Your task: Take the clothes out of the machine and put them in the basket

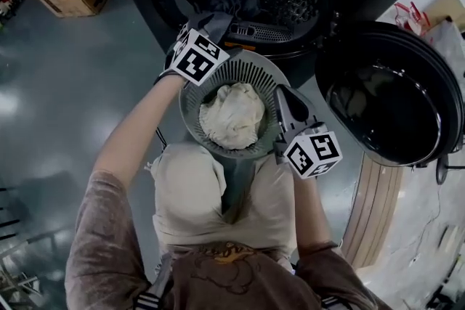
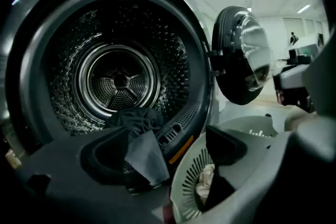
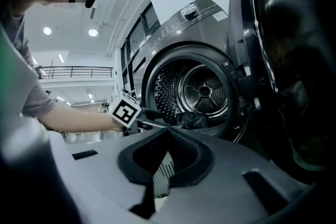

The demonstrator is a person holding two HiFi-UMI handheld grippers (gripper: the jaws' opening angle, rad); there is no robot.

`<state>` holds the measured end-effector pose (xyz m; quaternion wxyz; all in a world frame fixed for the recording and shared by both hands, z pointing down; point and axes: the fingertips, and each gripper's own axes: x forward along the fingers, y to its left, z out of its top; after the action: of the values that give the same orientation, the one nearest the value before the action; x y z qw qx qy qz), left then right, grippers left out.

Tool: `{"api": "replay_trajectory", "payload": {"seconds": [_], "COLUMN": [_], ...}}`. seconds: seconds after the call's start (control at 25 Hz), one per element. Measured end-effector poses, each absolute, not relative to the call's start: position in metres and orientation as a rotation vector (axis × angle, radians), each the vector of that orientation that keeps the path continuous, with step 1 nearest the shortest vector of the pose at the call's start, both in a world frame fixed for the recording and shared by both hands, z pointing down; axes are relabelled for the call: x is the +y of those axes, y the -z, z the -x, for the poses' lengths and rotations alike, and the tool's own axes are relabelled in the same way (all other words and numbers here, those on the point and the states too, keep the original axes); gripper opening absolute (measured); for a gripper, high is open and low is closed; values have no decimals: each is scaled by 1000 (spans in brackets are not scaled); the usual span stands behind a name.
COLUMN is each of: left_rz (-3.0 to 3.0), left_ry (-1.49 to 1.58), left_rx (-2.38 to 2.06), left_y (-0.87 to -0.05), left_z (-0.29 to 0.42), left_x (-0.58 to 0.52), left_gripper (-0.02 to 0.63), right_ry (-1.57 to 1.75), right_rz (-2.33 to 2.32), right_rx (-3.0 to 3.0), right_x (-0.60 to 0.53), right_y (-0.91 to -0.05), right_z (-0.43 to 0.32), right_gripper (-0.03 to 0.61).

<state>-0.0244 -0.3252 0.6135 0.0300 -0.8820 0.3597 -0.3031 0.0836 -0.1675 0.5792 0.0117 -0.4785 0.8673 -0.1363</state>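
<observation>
Head view: my left gripper point(image 1: 212, 25) sits over the 11 o'clock edge of the basket point(image 1: 251, 67), at the mouth of the drum point(image 1: 290, 7). Its jaws are spread wide, and nothing is pressed between them. My right gripper point(image 1: 282, 99) is at the basket's 3 o'clock rim, jaws pinched on that rim. One cream cloth point(image 1: 232, 115) lies inside the basket. Dark clothes point(image 1: 231, 2) rest at the drum's front lip, 12 o'clock from the basket. The open door point(image 1: 392, 94) hangs at 3 o'clock.
</observation>
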Motion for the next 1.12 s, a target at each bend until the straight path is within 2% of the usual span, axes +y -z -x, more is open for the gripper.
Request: {"api": "replay_trajectory", "payload": {"seconds": [0.44,0.84,1.12], "left_rz": [2581,2551,2399], "left_ry": [1092,1321,1395], "left_rx": [1282,1293,1252], "left_y": [-643,-685,-690], "left_z": [15,21,22], "left_x": [-463,-505,-503], "left_gripper": [463,456,127], "right_ry": [444,458,466], "right_rz": [1585,1639,1640], "right_rx": [2665,2671,2683], "right_x": [-174,-185,-185], "right_y": [-575,-584,-588], "right_z": [-91,-95,-96], "right_gripper": [-2,-2,-2]}}
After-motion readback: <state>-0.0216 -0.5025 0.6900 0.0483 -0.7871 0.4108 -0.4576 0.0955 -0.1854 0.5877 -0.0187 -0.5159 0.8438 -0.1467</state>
